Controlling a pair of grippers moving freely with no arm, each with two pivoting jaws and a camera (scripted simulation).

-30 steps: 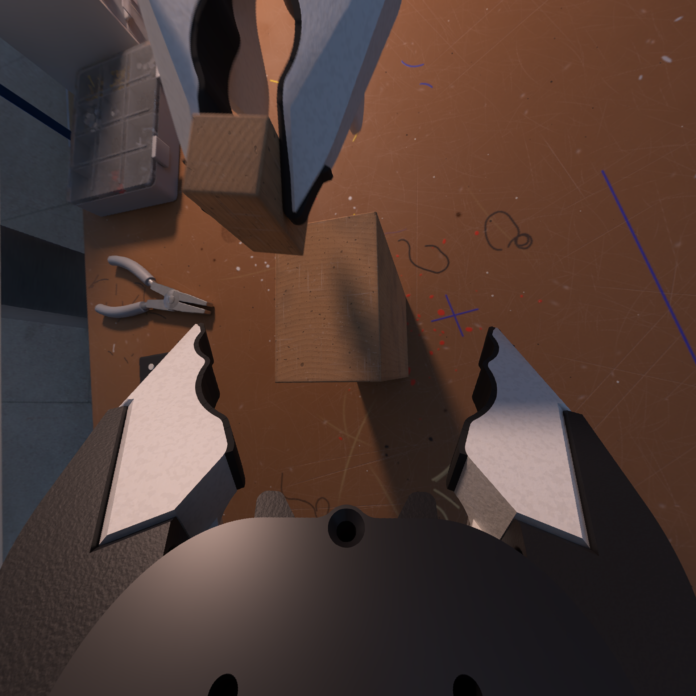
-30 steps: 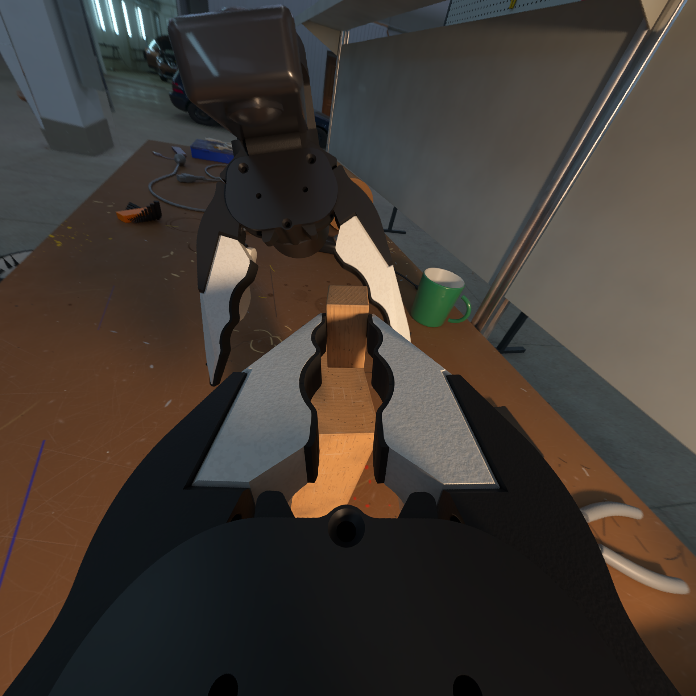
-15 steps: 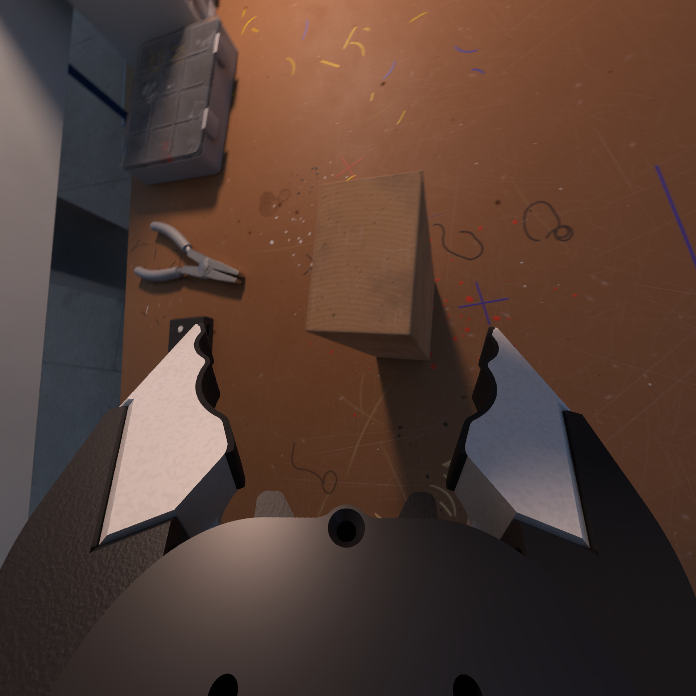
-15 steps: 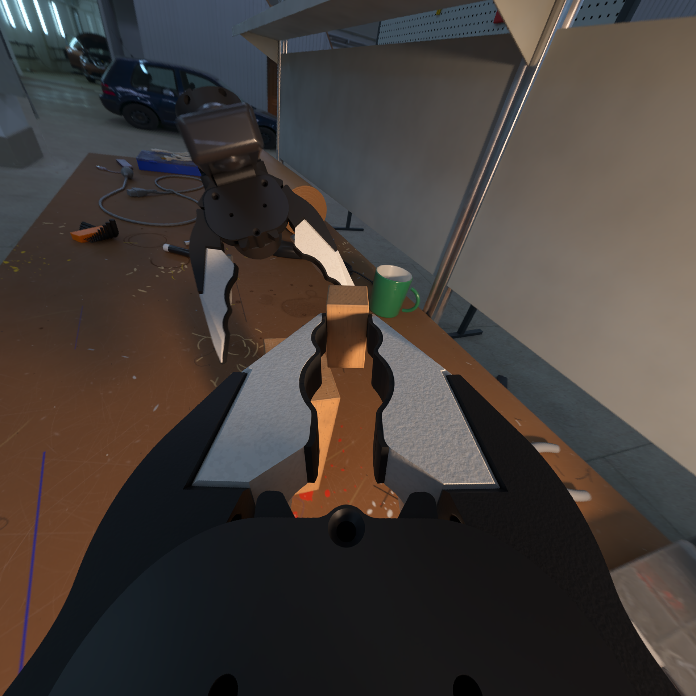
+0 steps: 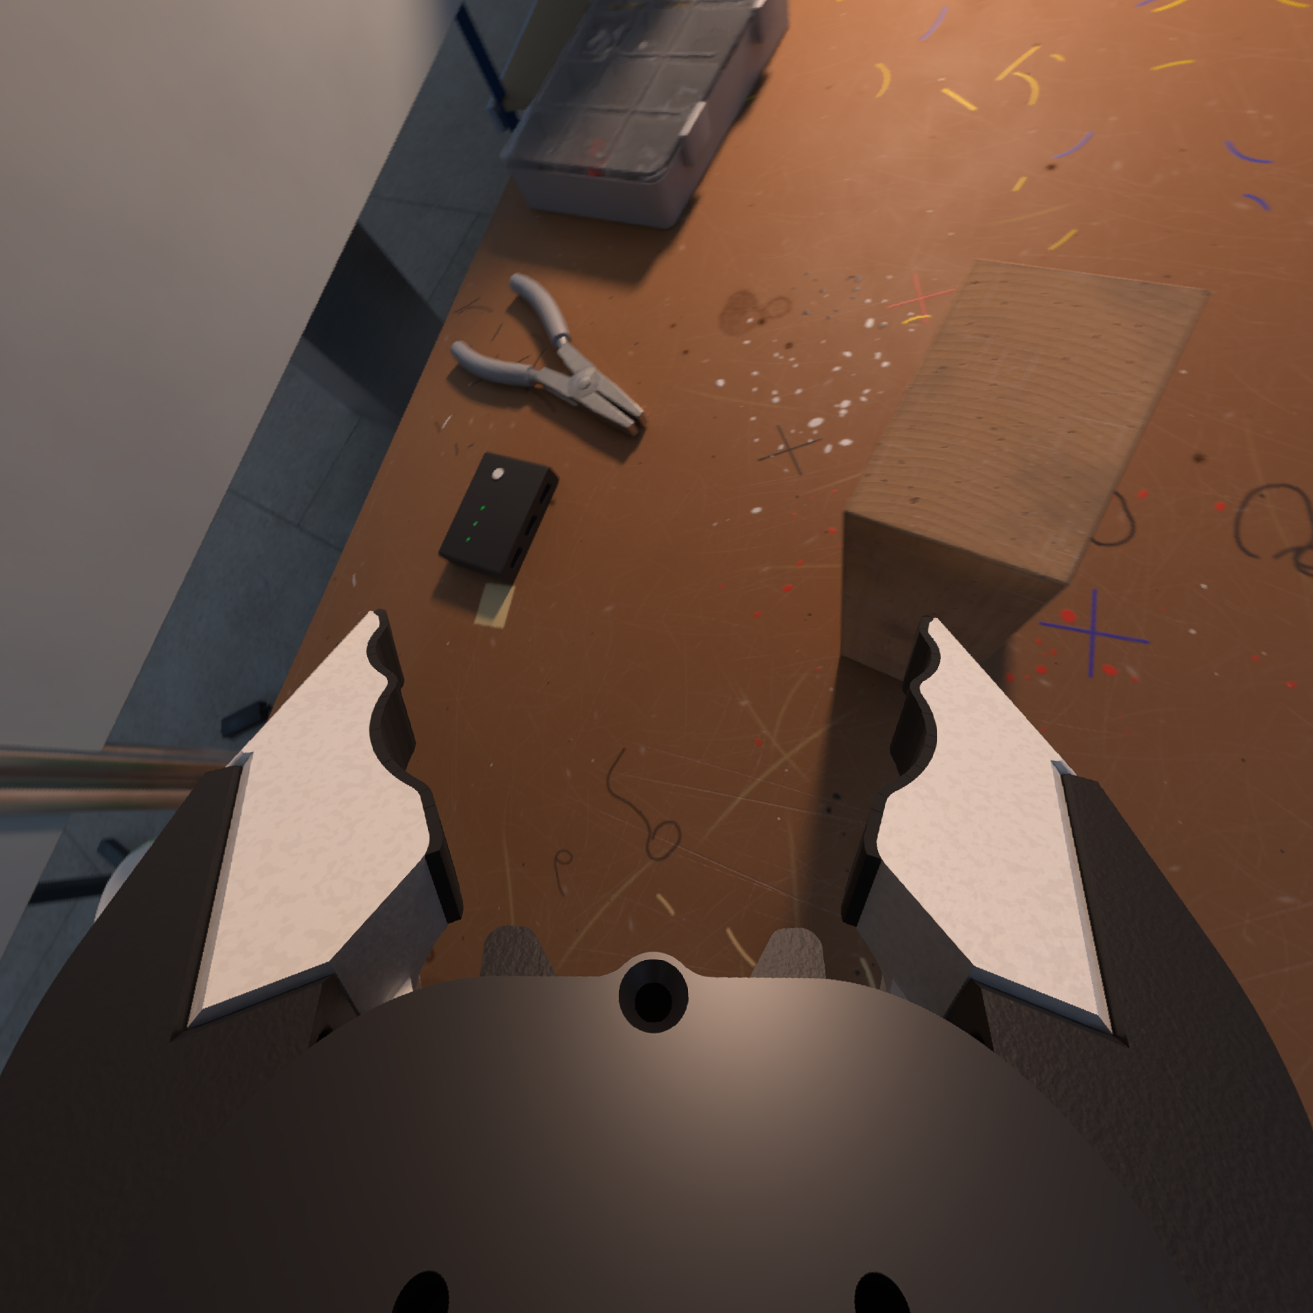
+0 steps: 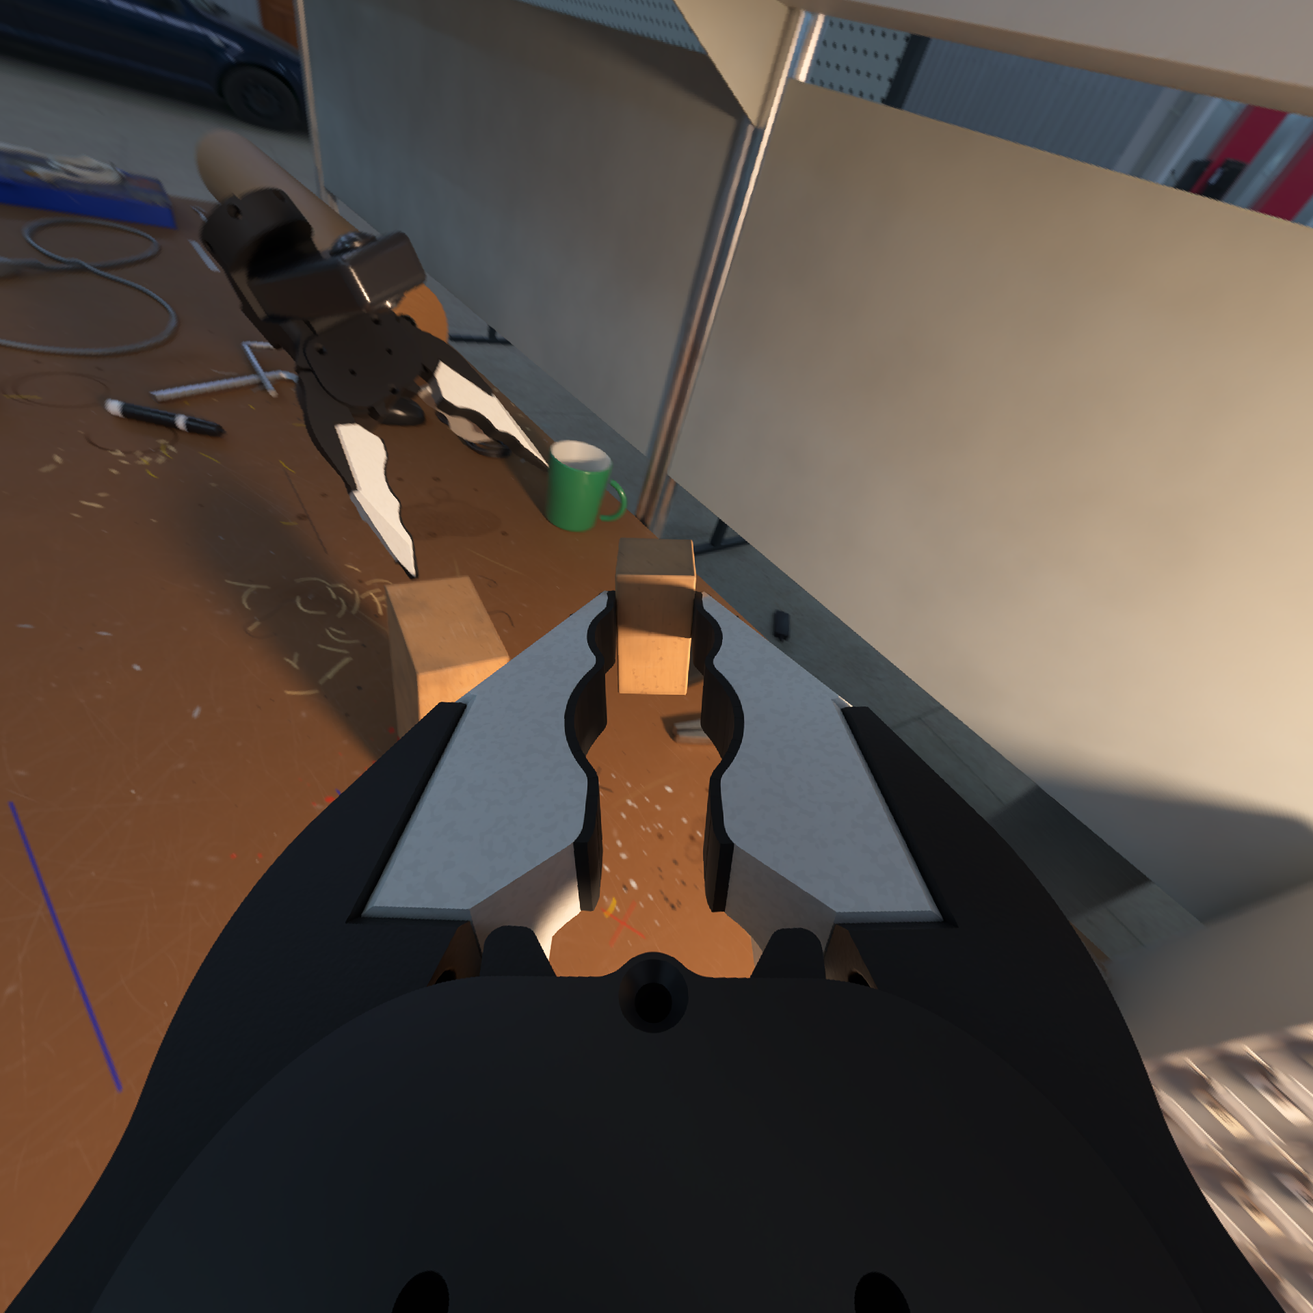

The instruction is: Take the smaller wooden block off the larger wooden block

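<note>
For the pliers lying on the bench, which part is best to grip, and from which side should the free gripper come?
Probably the metal head near the pivot of the pliers, coming straight down from above. They lie flat on the bench, handles splayed apart, so one handle alone might swing. The left gripper is open and empty; its fingers should close across the narrow head.

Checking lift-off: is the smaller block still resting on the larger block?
No: the right gripper holds the smaller block in the air, clear of the larger block.

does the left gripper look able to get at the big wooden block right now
Probably yes. The left gripper is open and holds nothing, the big wooden block sits just ahead to its right, and nothing lies on top or between them.
</note>
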